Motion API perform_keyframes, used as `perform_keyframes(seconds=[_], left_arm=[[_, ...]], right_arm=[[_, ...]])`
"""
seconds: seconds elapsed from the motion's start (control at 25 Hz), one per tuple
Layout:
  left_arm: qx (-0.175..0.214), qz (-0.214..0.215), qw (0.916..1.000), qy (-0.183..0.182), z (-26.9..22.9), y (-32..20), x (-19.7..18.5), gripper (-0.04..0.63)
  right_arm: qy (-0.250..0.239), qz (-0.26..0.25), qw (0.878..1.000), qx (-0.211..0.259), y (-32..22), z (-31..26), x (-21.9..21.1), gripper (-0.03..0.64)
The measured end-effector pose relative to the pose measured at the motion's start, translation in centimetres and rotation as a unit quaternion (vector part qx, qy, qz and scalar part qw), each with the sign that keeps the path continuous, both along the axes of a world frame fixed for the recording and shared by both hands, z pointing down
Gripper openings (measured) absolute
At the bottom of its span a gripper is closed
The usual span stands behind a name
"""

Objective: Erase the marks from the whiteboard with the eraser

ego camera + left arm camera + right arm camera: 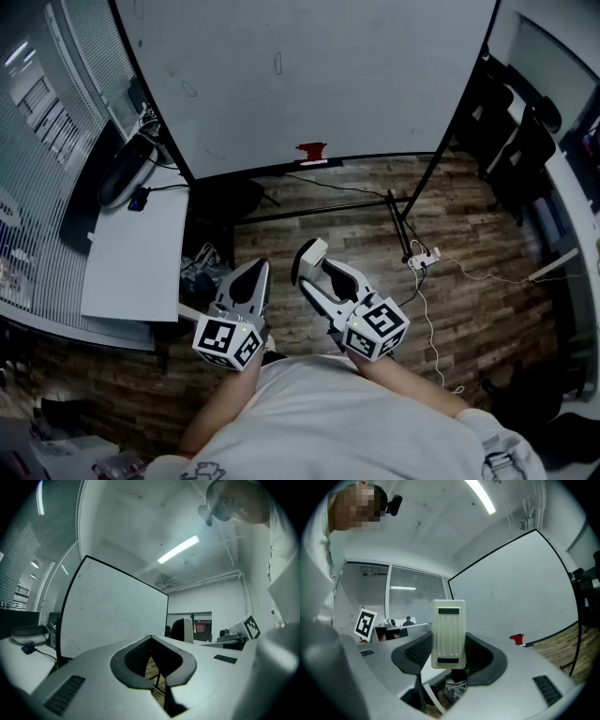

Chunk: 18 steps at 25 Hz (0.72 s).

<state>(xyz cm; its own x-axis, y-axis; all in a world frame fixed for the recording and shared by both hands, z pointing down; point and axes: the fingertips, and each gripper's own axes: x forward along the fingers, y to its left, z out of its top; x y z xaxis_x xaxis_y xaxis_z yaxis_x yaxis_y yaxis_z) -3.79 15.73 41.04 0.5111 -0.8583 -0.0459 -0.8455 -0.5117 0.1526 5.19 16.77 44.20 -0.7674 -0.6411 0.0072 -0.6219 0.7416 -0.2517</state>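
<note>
Cream plastic eraser [449,633] clamped upright in right gripper [449,658]; left gripper [151,644] closed on nothing. Faced whiteboard [356,84] at 12 o'clock, well apart, faint marks [278,63] unwiped. Judged as approach step; needed next a forward reach, pad flat.

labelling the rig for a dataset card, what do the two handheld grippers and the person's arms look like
Both the left gripper and right gripper are light grey shells tapering to dark ribbed pads, each carrying a cube with black-and-white square markers. No cables show on them. The person wears a white top.
</note>
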Motion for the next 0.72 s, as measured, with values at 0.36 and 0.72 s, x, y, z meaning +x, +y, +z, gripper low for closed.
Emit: perform_keyframes(seconds=[0.36,0.72], left_arm=[[-0.007,0.02,0.9997,0.009,1.0,-3.4,-3.3,0.008],[0.002,0.058,0.9983,0.007,-0.4,-10.0,-8.9,0.008]], right_arm=[[0.0,0.009,1.0,0.003,-2.8,0.3,-3.7,0.23],[-0.026,0.044,0.999,0.01,-9.4,-1.2,-9.4,0.23]])
